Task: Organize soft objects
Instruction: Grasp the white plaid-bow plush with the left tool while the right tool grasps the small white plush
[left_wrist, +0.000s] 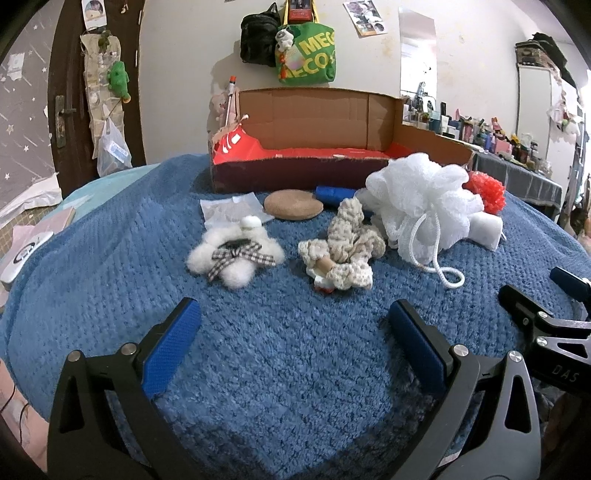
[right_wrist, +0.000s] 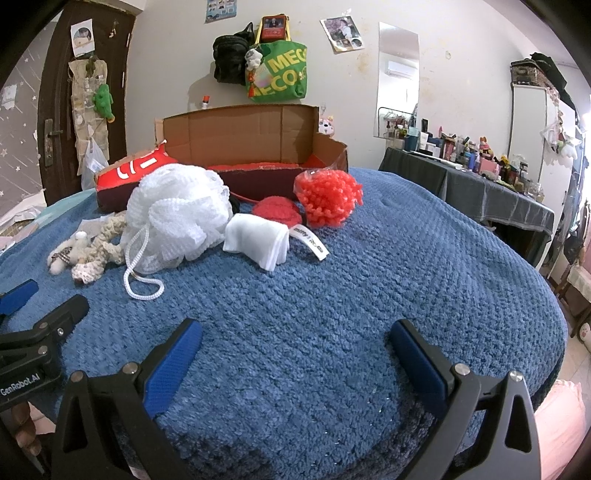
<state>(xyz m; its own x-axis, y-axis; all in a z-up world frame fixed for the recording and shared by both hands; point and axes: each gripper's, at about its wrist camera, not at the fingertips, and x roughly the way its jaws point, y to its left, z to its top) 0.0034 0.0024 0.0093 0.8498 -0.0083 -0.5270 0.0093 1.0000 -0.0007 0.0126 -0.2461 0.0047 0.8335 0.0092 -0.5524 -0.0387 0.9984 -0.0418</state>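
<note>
Soft things strewn on a blue blanket (left_wrist: 295, 350) before an open cardboard box (left_wrist: 317, 122).

From the left: fluffy white star with a checked bow (left_wrist: 236, 256), crocheted beige piece (left_wrist: 343, 247), white mesh bath pouf (left_wrist: 424, 206), folded white cloth (right_wrist: 256, 240), red pompom (right_wrist: 328, 199); box lying behind them all, at the blanket's far edge. Left gripper (left_wrist: 291, 328) spread wide, holding nothing, low over bare blanket; right gripper (right_wrist: 295, 347) likewise spread and unladen, just beside it.
</note>
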